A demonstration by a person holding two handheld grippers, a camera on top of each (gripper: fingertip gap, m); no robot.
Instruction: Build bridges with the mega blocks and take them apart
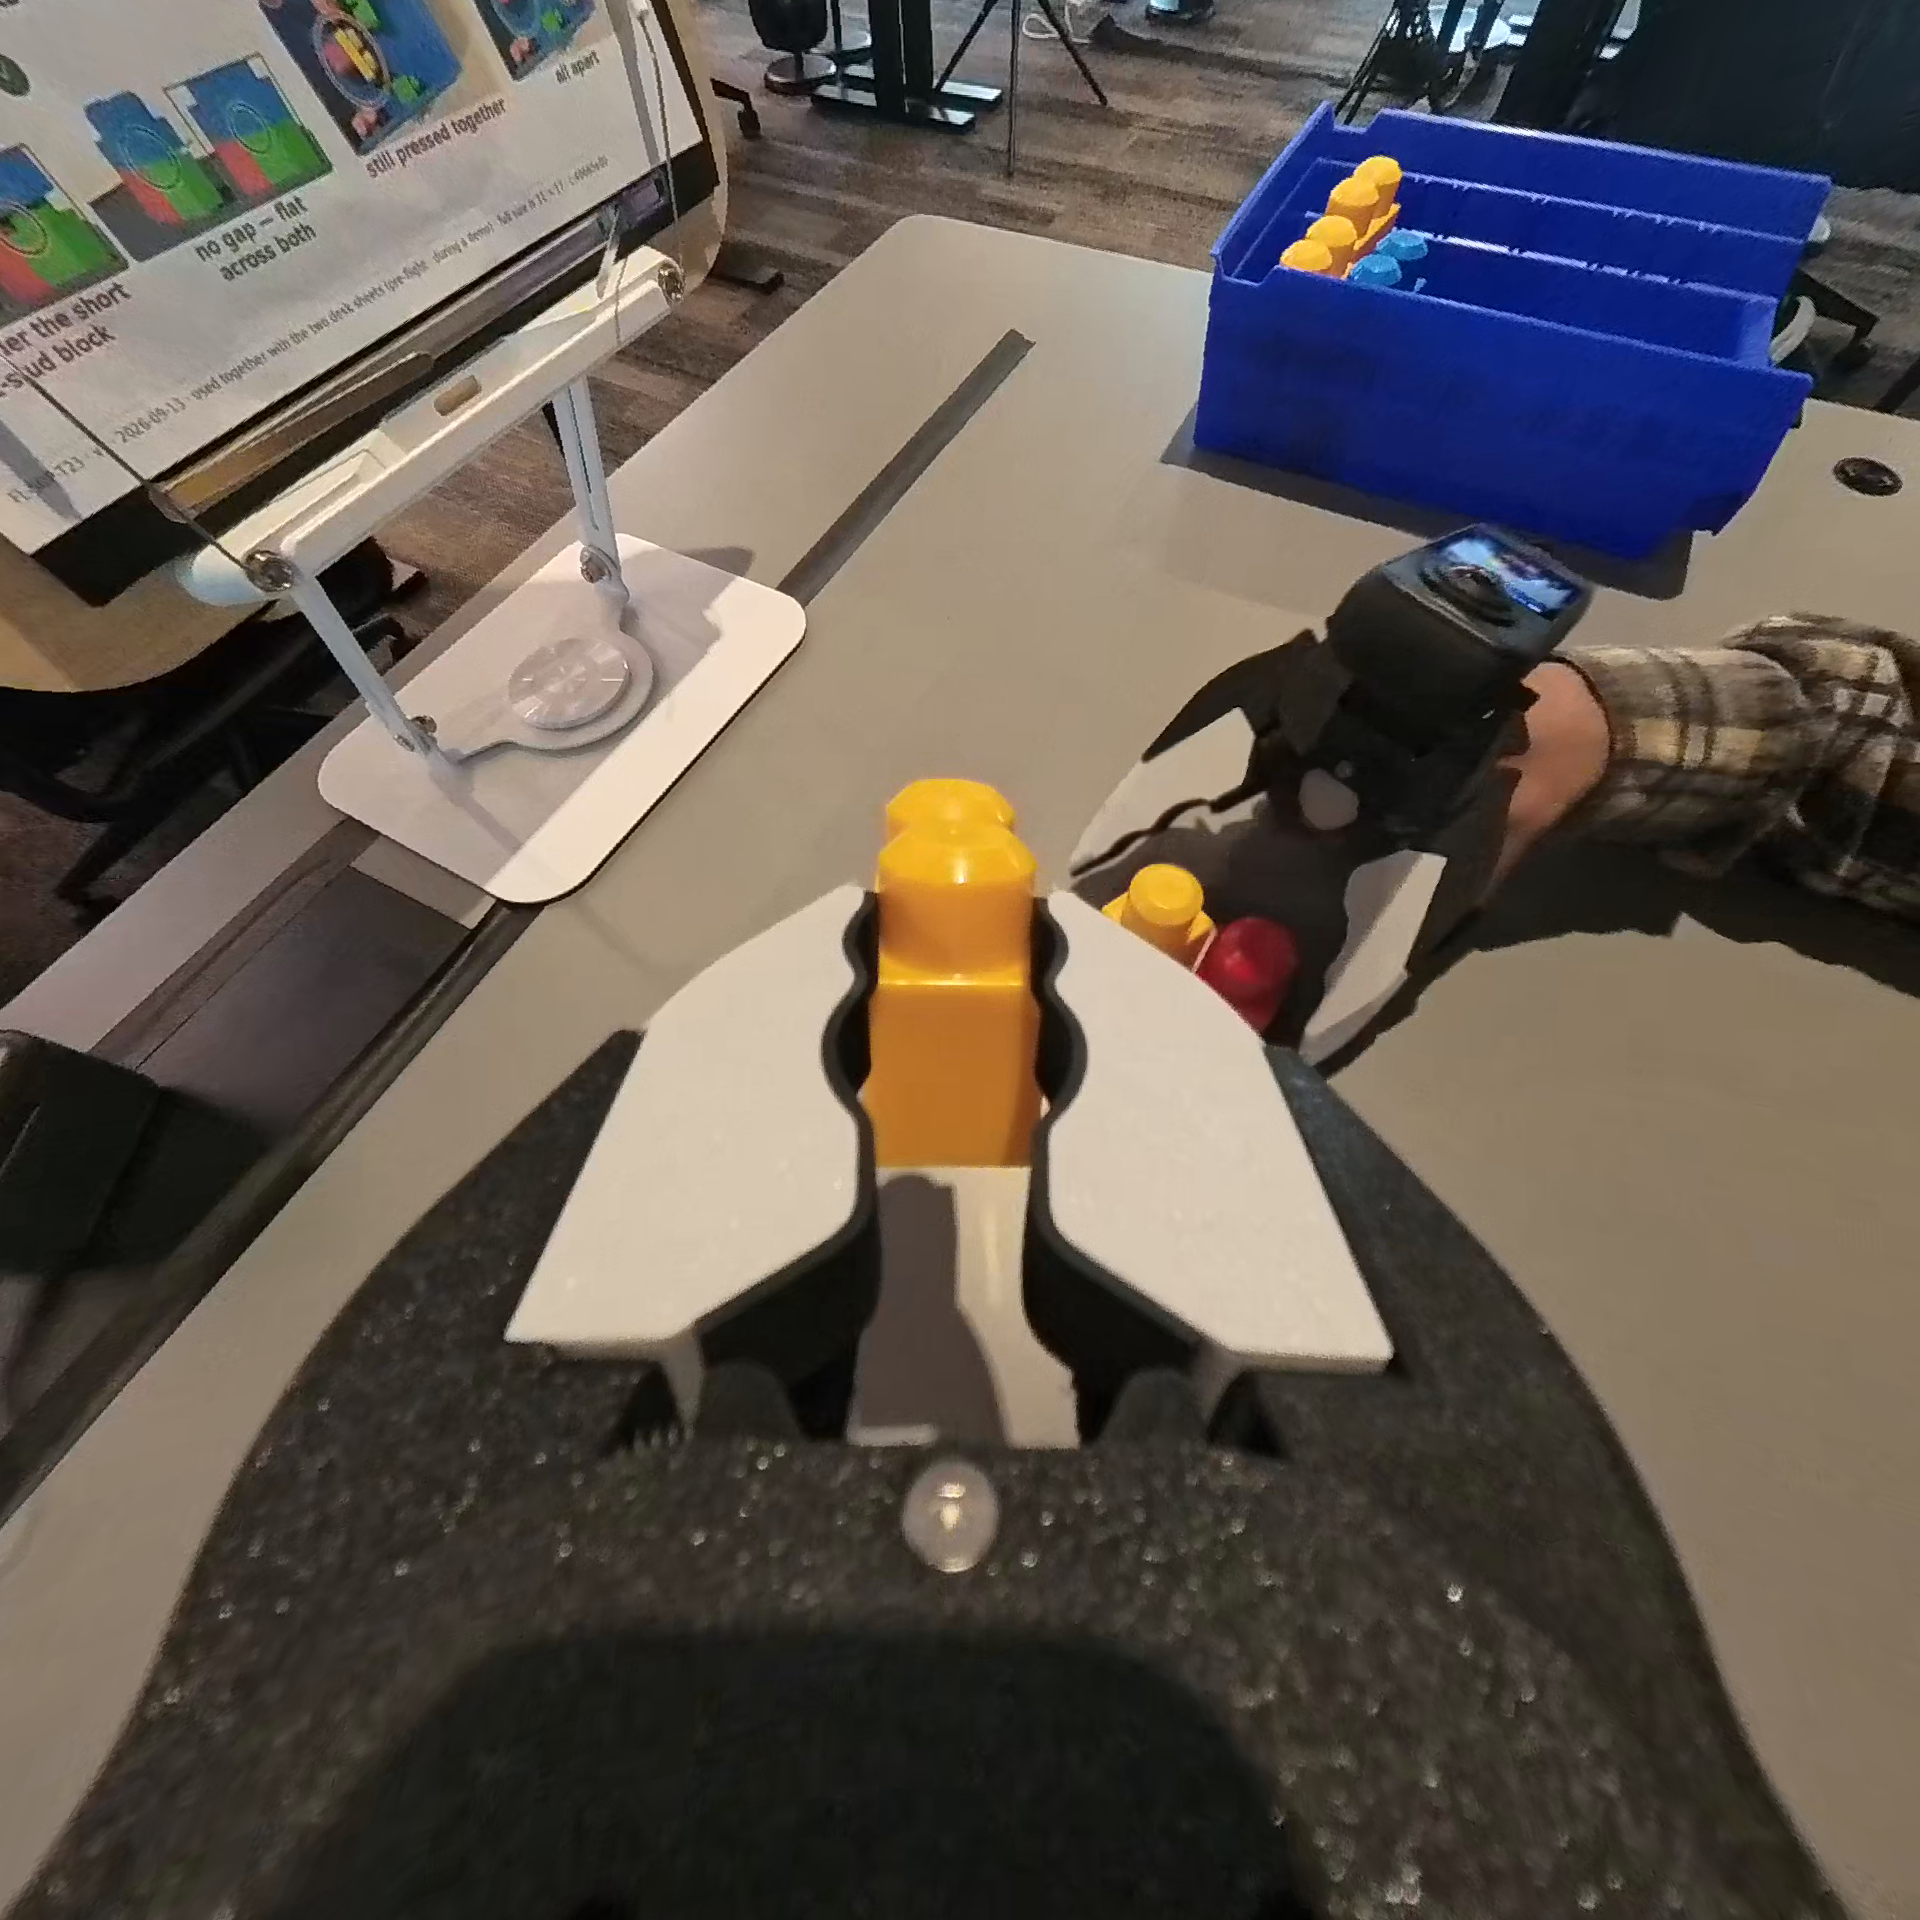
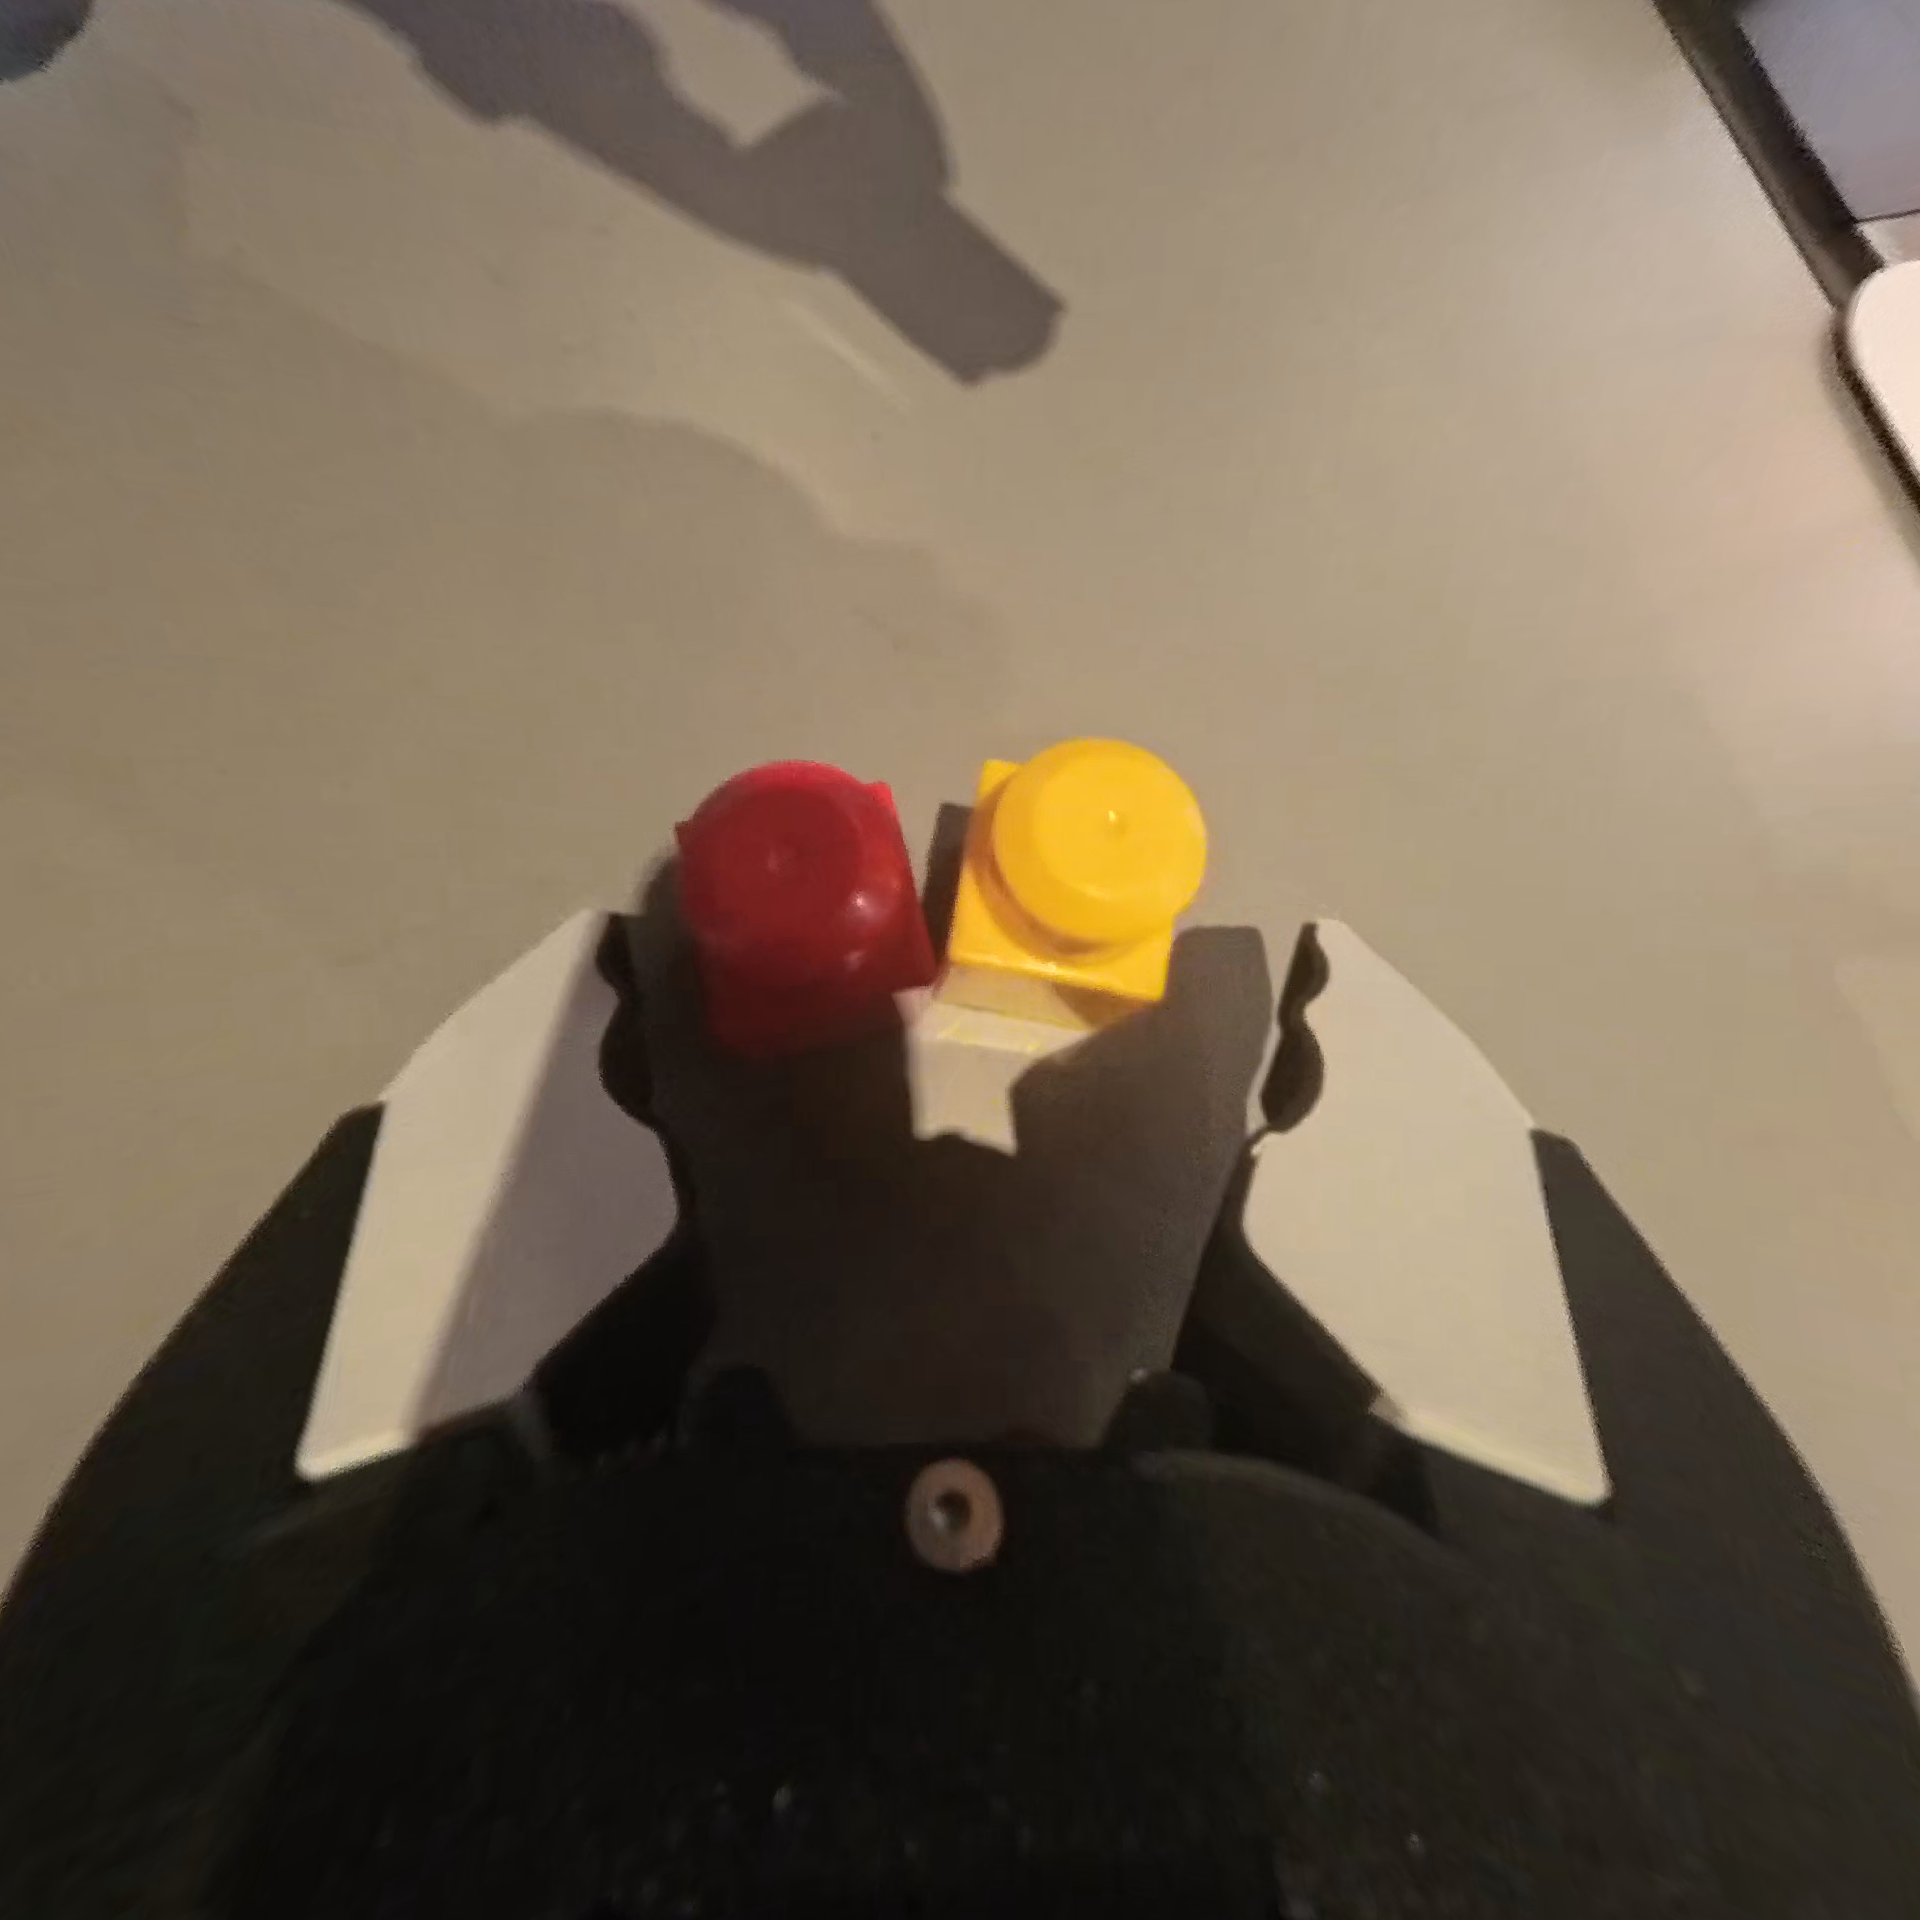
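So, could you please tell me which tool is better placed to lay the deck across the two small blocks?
Left, probably. The left tool already grips the long yellow block. The right tool is open and empty over the red block and small yellow block.

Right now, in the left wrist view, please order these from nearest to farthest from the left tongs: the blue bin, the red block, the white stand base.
1. Red block: just right of the left tongs, on the table beside a small yellow block.
2. White stand base: farther, ahead on the left.
3. Blue bin: farthest, at the far right.
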